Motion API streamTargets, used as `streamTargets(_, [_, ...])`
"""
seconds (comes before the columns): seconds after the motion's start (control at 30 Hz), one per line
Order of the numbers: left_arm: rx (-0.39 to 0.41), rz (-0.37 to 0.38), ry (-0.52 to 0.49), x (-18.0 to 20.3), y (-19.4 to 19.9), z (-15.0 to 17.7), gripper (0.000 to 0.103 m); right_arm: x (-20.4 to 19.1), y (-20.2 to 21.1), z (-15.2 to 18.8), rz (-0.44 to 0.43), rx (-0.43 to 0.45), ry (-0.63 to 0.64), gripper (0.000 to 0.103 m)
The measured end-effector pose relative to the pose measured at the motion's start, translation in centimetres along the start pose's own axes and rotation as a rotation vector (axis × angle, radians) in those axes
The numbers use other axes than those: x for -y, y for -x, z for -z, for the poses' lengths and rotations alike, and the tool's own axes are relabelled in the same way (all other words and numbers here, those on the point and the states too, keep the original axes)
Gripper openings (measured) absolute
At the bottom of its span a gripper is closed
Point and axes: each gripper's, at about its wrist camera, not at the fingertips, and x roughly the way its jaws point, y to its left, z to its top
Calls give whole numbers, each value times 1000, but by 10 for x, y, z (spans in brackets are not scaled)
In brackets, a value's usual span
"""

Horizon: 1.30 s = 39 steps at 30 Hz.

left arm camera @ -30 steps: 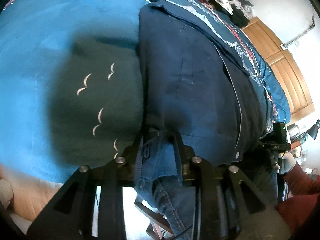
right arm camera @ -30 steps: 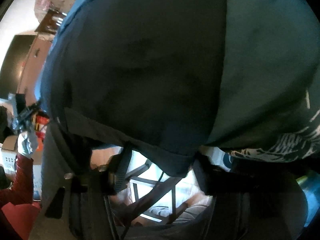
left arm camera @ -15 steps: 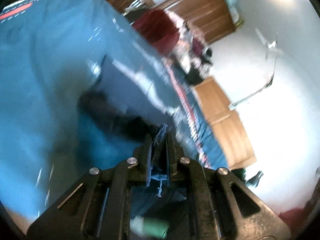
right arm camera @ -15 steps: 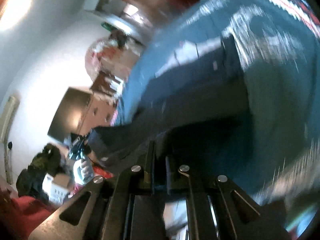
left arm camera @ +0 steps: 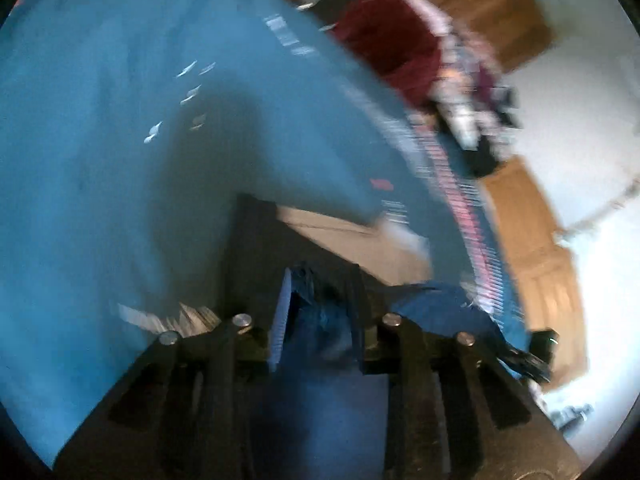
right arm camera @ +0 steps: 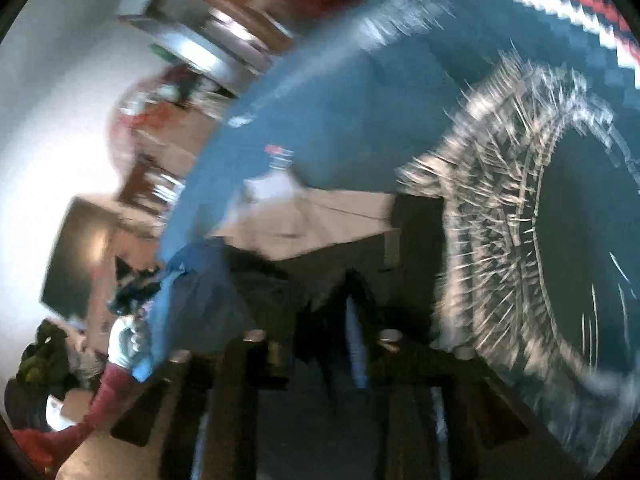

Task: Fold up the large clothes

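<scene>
Both views are blurred by motion. In the left wrist view my left gripper [left arm camera: 318, 308] is shut on a bunch of blue denim cloth from the dark blue garment [left arm camera: 256, 248], which lies just beyond the fingers on the teal bedspread [left arm camera: 120, 160]. In the right wrist view my right gripper [right arm camera: 332, 320] is shut on a dark edge of the same garment [right arm camera: 280, 284]. A pale beige patch [right arm camera: 312, 216] shows behind the dark cloth. More denim [right arm camera: 192, 292] hangs at the left beside a gloved hand [right arm camera: 124, 340] with a red sleeve.
The bedspread has a red and white striped border [right arm camera: 580, 12] and a white ring pattern [right arm camera: 520, 208]. A dark red heap [left arm camera: 384, 36] and mixed clutter lie at the bed's far side. Wooden wardrobe doors [left arm camera: 532, 240] and a dark screen [right arm camera: 76, 252] stand beyond.
Both grippers have swung up and forward while holding the cloth. The garment filled both views a second ago; now only a small dark fold shows near the fingers and the room is visible.
</scene>
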Motion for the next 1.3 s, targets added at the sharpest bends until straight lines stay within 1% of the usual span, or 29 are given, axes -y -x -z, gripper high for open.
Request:
streamTargets(0.03, [-26, -50, 23, -13, -15, 1, 45, 13, -10, -3, 40, -3, -17, 44])
streamTargets(0.07, [-37, -28, 49, -26, -27, 4, 44, 25, -16, -6, 62, 2, -31, 44])
streamTargets(0.13, [5, 27, 51, -31, -21, 6, 43, 37, -14, -7, 35, 41, -49, 49])
streamTargets(0.17, [7, 41, 51, -31, -18, 8, 44, 39, -12, -6, 31, 58, -42, 56])
streamTargets(0.33, [40, 65, 58, -30, 5, 14, 52, 38, -24, -2, 41, 59, 15, 56])
streamTargets(0.37, [59, 62, 59, -30, 11, 12, 61, 39, -21, -4, 57, 86, 12, 56])
streamTargets(0.4, [99, 59, 58, -28, 24, 11, 67, 38, -10, -5, 91, 155, 10, 56])
streamTargets(0.43, [127, 57, 55, -31, 29, 4, 69, 36, 0, -4, 111, 211, 13, 56])
streamTargets(0.5, [203, -29, 25, -32, 53, 0, 71, 31, 17, -2, 135, 288, 5, 56])
streamTargets(0.53, [230, -87, -24, -24, 60, -2, 71, 27, 15, -1, 123, 282, 12, 56])
streamTargets(0.57, [239, -93, -84, -13, 72, 7, 71, 19, 4, 0, 109, 232, 47, 56])
streamTargets(0.67, [169, -39, -223, 14, 72, 39, 72, 1, -33, 9, 130, 87, 148, 56])
streamTargets(0.7, [141, -40, -249, 13, 68, 47, 73, 2, -49, 10, 184, 45, 171, 57])
streamTargets(0.73, [93, -61, -271, 13, 55, 57, 73, 6, -63, 11, 235, 21, 188, 57])
streamTargets(0.77, [40, -140, -275, 4, 38, 67, 73, 14, -73, 11, 246, -6, 182, 54])
streamTargets(0.8, [-2, -222, -256, -10, 24, 72, 72, 17, -75, 10, 246, 2, 179, 48])
streamTargets(0.83, [-14, -266, -226, -23, 19, 76, 64, 13, -72, 8, 278, 7, 181, 45])
streamTargets(0.87, [11, -278, -224, -19, 27, 78, 57, 2, -65, 8, 339, 16, 197, 46])
streamTargets(0.9, [14, -295, -240, -10, 31, 78, 58, -12, -55, 10, 364, 43, 222, 46])
streamTargets(0.93, [30, -295, -292, 8, 40, 84, 58, -35, -40, 19, 344, 87, 268, 46])
streamTargets(0.97, [57, -245, -363, 34, 50, 95, 61, -55, -28, 30, 308, 123, 301, 46])
streamTargets(1.0, [67, -158, -417, 62, 56, 109, 71, -83, -16, 49, 238, 163, 331, 48])
streamTargets(1.03, [62, -87, -435, 76, 59, 117, 75, -108, -12, 73, 143, 172, 350, 50])
streamTargets(1.07, [20, 79, -446, 101, 53, 135, 80, -122, -15, 90, 86, 158, 359, 53])
streamTargets(1.13, [-62, 226, -440, 124, 34, 150, 80, -151, -39, 134, -23, 72, 406, 53])
streamTargets(1.17, [-122, 278, -428, 132, 13, 160, 80, -162, -61, 156, -35, 15, 439, 52])
streamTargets(1.2, [-169, 294, -422, 131, -3, 167, 79, -163, -74, 166, -23, -11, 445, 52])
streamTargets(1.27, [-225, 240, -382, 115, -31, 170, 74, -147, -99, 176, -12, -69, 404, 51])
streamTargets(1.3, [-236, 239, -336, 99, -37, 164, 60, -137, -104, 177, 3, -86, 388, 46])
